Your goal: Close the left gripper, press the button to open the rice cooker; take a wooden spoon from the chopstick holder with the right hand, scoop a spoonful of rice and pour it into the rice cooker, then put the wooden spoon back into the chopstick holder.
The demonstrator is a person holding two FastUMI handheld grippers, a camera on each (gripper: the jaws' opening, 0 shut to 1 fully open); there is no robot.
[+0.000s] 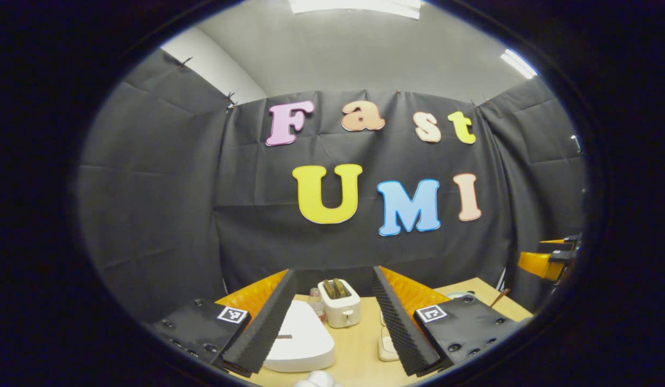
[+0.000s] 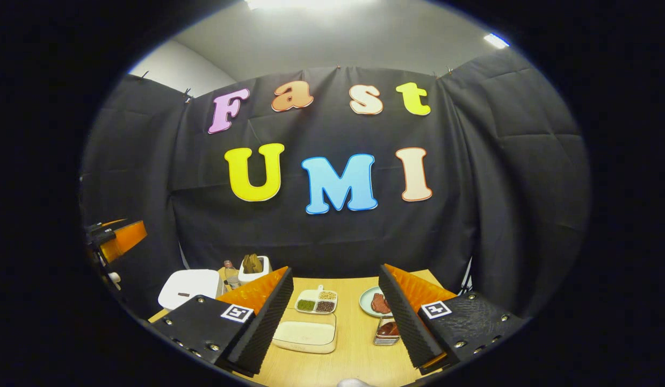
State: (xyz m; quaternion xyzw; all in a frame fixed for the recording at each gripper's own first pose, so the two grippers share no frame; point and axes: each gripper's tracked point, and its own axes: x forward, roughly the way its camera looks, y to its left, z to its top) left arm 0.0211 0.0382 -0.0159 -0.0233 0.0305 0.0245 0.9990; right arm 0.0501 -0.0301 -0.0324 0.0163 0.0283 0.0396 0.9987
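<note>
The wooden table (image 2: 354, 349) carries everything here. In the left gripper view, the white rice cooker (image 1: 300, 338) sits with its lid down, just ahead of the left gripper (image 1: 332, 328), partly behind the gripper's left finger. The left gripper's 2 ridged black fingers (image 1: 262, 328) stand wide apart and hold nothing. Behind the cooker is a white toaster (image 1: 339, 303) with 2 slots, and a small bottle (image 1: 315, 301) stands beside it, between toaster and cooker. Near the right finger lies a small cream object (image 1: 387, 346), too hidden to identify.

In the right gripper view, the right gripper (image 2: 338, 322) is likewise spread wide and empty. Between its fingers sits a shallow rectangular tray of white rice (image 2: 305, 333). Beyond that is a divided dish (image 2: 316, 301) with 4 compartments of grains and beans, and to the right a pale plate (image 2: 367, 301) with reddish meat, plus a small metal tray (image 2: 386, 330) just beside the right finger.

The chopstick holder and wooden spoon cannot be made out for certain. Each gripper wears a square black-and-white marker (image 2: 236, 313); no brand or writing on the appliances is readable.
</note>
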